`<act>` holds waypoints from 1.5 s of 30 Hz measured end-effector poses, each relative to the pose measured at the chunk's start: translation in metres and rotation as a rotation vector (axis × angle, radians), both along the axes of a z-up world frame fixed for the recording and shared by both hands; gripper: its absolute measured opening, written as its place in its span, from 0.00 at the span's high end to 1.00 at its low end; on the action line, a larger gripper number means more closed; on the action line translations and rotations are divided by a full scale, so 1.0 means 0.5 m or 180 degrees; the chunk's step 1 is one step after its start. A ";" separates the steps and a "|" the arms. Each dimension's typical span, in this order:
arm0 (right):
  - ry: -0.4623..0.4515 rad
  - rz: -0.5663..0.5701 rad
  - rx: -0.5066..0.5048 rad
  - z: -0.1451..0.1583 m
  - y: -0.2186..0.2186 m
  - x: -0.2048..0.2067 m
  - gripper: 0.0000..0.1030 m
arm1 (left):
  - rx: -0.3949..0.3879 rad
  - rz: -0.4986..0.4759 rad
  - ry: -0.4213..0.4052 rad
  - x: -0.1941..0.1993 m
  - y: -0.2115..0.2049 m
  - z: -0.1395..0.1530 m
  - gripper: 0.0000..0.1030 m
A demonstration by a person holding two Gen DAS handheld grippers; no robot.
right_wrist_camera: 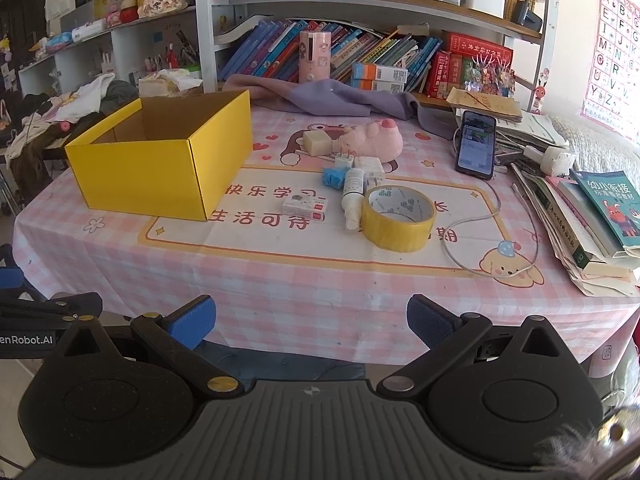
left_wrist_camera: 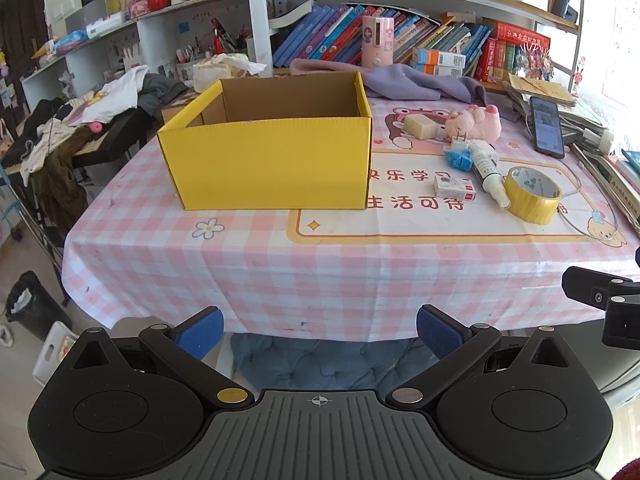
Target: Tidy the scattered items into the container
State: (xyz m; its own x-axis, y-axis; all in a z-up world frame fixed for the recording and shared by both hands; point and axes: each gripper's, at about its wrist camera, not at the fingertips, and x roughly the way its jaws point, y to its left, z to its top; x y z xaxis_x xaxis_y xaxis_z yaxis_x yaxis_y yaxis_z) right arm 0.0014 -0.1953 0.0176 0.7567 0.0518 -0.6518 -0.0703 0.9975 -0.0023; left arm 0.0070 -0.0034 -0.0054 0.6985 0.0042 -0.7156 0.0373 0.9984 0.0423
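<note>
While both your grippers hang short of the surface (right_wrist_camera: 280, 280), jaws fully spread and empty on left gripper (left_wrist_camera: 319, 330) and right gripper (right_wrist_camera: 311, 320), nothing's in the yellow box (right_wrist_camera: 160, 172) yet. Items cluster right of it. Tape roll (right_wrist_camera: 398, 218) looks light and rigid: pinch across one wall. White bottle (right_wrist_camera: 353, 196) is probably slick, so grab mid-body. Pink plush (right_wrist_camera: 374, 140) is soft; squeeze deep.

Bare tablecloth (right_wrist_camera: 280, 280) is left open along the near edge; the way beyond is blocked by the yellow box (right_wrist_camera: 160, 176) and tape roll (right_wrist_camera: 398, 218).
</note>
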 end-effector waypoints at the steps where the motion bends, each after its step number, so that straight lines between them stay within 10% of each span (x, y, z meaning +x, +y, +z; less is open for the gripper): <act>1: 0.0004 0.0002 -0.0001 0.000 0.001 0.001 0.00 | -0.0001 -0.0001 0.0001 0.001 0.000 -0.001 0.00; 45: -0.0020 0.0158 0.0027 0.001 0.015 0.008 0.02 | -0.0022 -0.0066 -0.0074 0.005 0.012 0.010 0.00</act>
State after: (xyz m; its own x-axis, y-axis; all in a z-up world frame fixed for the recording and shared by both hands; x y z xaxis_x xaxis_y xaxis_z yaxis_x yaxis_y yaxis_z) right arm 0.0053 -0.1876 0.0184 0.7571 0.0949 -0.6463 -0.1196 0.9928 0.0056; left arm 0.0094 0.0026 -0.0006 0.7148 -0.0155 -0.6992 0.0572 0.9977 0.0364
